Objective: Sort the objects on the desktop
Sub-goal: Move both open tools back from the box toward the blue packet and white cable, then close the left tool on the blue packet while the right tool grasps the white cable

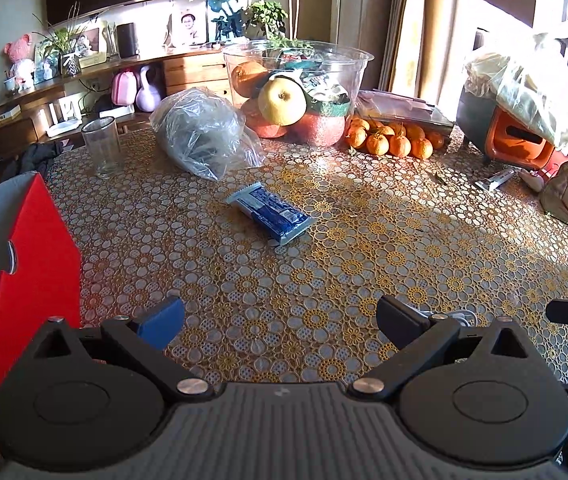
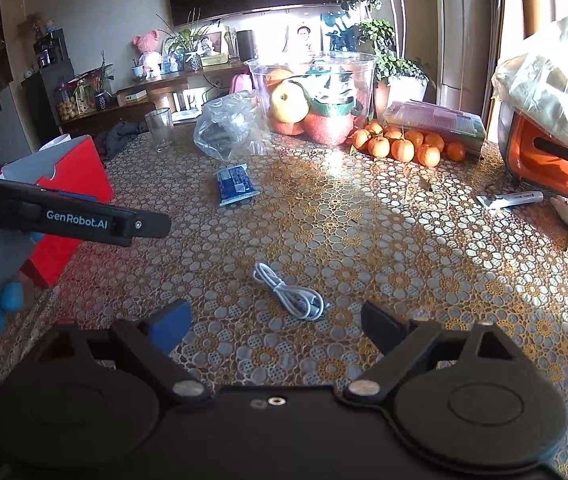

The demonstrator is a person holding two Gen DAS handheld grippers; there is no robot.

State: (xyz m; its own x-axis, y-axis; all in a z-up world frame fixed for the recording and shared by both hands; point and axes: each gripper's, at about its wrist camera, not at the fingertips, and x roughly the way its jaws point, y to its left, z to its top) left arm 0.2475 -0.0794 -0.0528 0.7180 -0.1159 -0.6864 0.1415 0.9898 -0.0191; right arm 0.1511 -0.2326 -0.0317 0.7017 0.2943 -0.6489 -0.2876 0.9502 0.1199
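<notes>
Both jaws spread wide and empty: the left hand-held gripper (image 1: 280, 322) hovers over the tabletop (image 1: 364, 240) short of the blue packet (image 1: 271, 213), the right hand-held gripper (image 2: 276, 326) just behind the coiled white cable (image 2: 290, 293); the red box (image 1: 40, 264) stands at left

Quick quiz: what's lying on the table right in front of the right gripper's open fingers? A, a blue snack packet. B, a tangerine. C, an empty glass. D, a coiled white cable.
D: the coiled white cable lies just ahead of the right gripper, whose jaws stand open with nothing between them.
</notes>
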